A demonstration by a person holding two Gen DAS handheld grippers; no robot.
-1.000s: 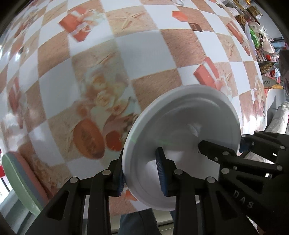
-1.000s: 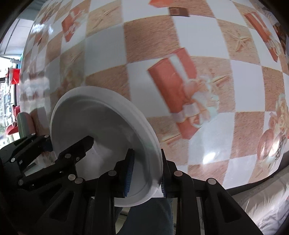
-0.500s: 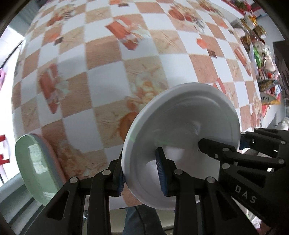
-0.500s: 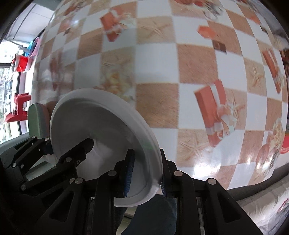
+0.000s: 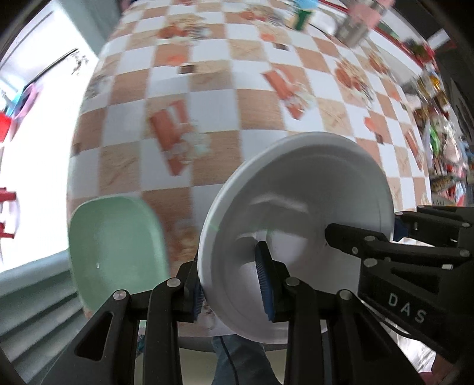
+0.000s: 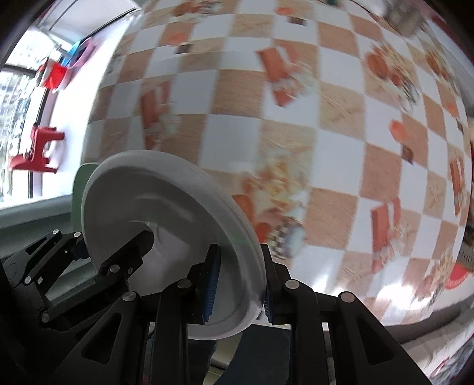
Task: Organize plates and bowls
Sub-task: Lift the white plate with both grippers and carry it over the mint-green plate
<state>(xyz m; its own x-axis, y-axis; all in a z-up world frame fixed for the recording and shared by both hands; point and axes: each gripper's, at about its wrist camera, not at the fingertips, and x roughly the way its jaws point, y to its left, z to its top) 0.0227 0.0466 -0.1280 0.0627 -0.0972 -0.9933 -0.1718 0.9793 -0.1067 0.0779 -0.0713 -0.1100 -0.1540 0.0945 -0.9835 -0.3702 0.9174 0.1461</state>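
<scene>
Left gripper (image 5: 232, 284): pinching the near rim of the white plate (image 5: 299, 225), one blue pad under the rim, the other inside the well.
Right gripper (image 6: 237, 281): pinching the opposite rim of the same plate (image 6: 166, 225), pads pressed on both faces of the edge.
Plate position: carried between the two grippers, clear of the table (image 5: 213, 106), above its near edge.
Plate attitude: round, so no long axis; flat faces roughly level with the table, hollow side up toward the cameras, looks somewhat tilted through the fisheye.
Handling, as judged: rigid, light to moderate in weight, smooth glossy surface likely slippery; probably breakable if dropped.
Where to hold: at the raised rim, on two opposite sides, as now; a pad over the lip resists sliding better than a grip on the flat well.
Risk: a one-sided release would let the plate swing or slip out of the remaining pinch.
Green dish (image 5: 118, 251): pale green, rounded corners, resting at the near-left edge of the table, just beside the plate in the left wrist view; a sliver shows behind the plate in the right wrist view (image 6: 77, 183).
Likely step: bringing the plate toward the green dish for stacking or placing beside it.
Table surface: checked orange-and-white cloth, mostly bare nearby.
Far end: blurred containers (image 5: 352, 28), too smeared to identify.
</scene>
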